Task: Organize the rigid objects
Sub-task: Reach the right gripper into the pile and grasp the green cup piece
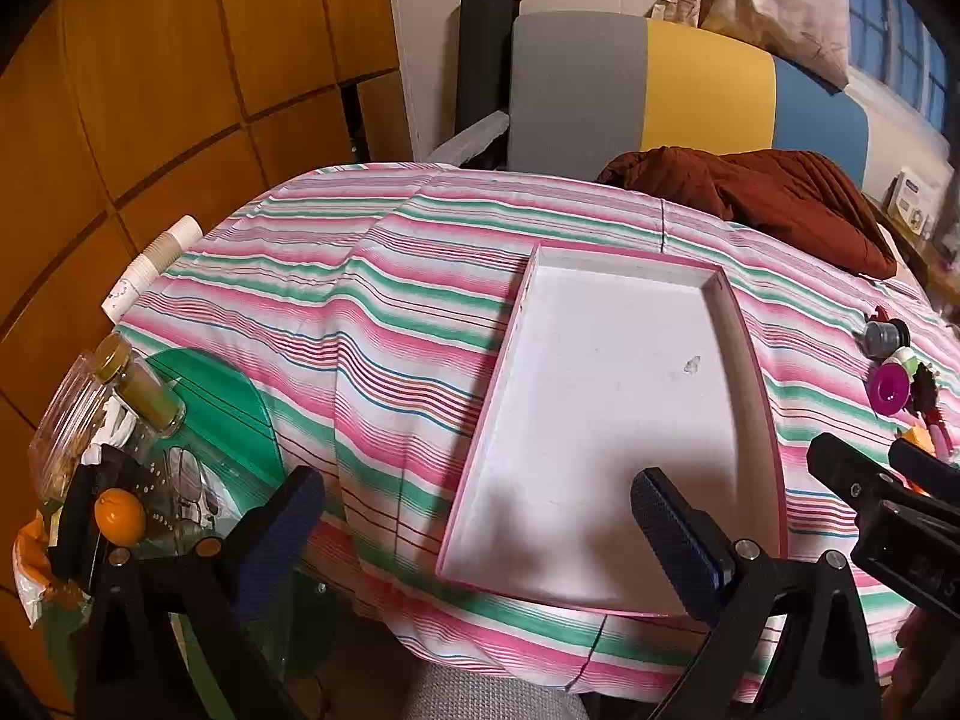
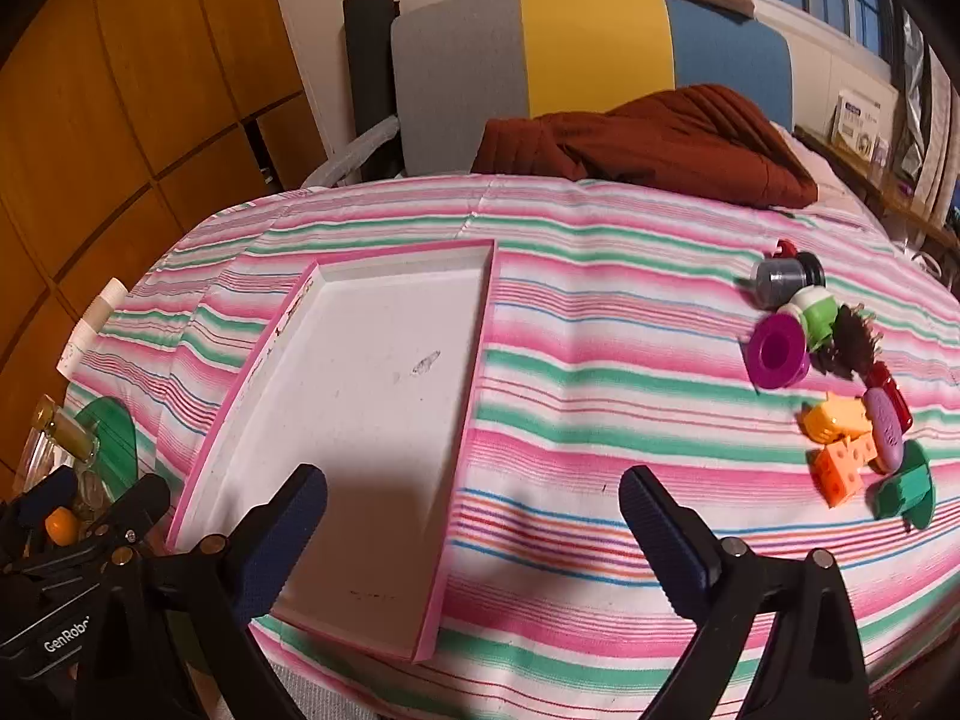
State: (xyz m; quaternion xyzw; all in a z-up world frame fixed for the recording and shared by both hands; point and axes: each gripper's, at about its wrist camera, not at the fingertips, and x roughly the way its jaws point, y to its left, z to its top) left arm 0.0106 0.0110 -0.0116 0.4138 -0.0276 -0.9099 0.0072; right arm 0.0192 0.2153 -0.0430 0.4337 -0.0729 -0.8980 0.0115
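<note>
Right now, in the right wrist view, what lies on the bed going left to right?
Roll of paper cups at the left edge → pink-rimmed white tray → bare stretch of striped blanket → purple spool → orange cheese-shaped block → green toy.

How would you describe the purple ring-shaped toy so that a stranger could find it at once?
Start at the pink-rimmed white tray on the striped bedspread, then look right to the cluster of small toys. The purple ring-shaped toy lies at the cluster's near-left edge, beside a green-and-white piece. It alone is magenta, round and hollow-centred.
</note>
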